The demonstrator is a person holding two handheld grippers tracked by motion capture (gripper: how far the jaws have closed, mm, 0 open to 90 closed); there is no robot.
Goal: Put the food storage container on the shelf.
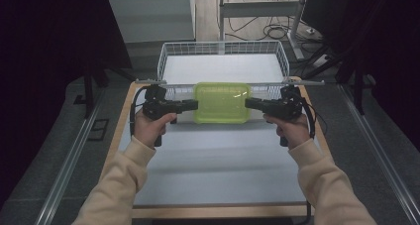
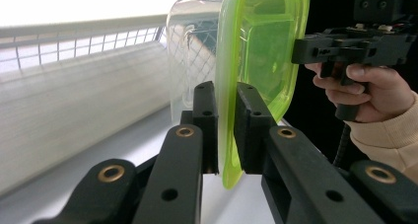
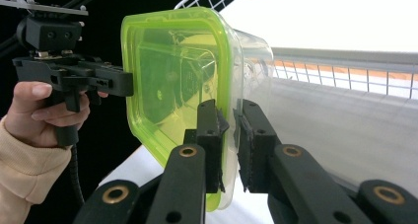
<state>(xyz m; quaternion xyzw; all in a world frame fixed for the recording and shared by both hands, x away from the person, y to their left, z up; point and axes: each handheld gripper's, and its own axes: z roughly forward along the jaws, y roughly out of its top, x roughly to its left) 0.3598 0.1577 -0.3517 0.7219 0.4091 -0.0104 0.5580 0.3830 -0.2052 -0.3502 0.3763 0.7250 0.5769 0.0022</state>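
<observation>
Both grippers are on the box [image 1: 221,102], one at each short end. It's a clear box with a green lid [image 2: 261,51], sitting at the far side of the table [image 1: 218,155], right against the near wall of the wire basket [image 1: 171,51].

Left gripper [image 1: 190,105]: jaws pinch the lid's rim at the box's left end. In the left gripper view the green edge sits clamped between the two pads [image 2: 249,120], the clear body [image 2: 192,46] to one side of the lid.

Right gripper [image 1: 252,103]: same at the right end. In the right gripper view the jaws close on the lid rim and the clear wall just under it, pads [image 3: 209,130] tight on both sides.

From above, the lid faces up and looks level. The two grippers point at each other across the box, roughly in line. Can't tell whether the box rests on the table or is lifted slightly.

Each hand [image 1: 151,126] wraps its gripper's handle; cream sleeves [image 1: 124,175] come in from the bottom. Opposite gripper and hand show behind the box in each gripper view.
</observation>
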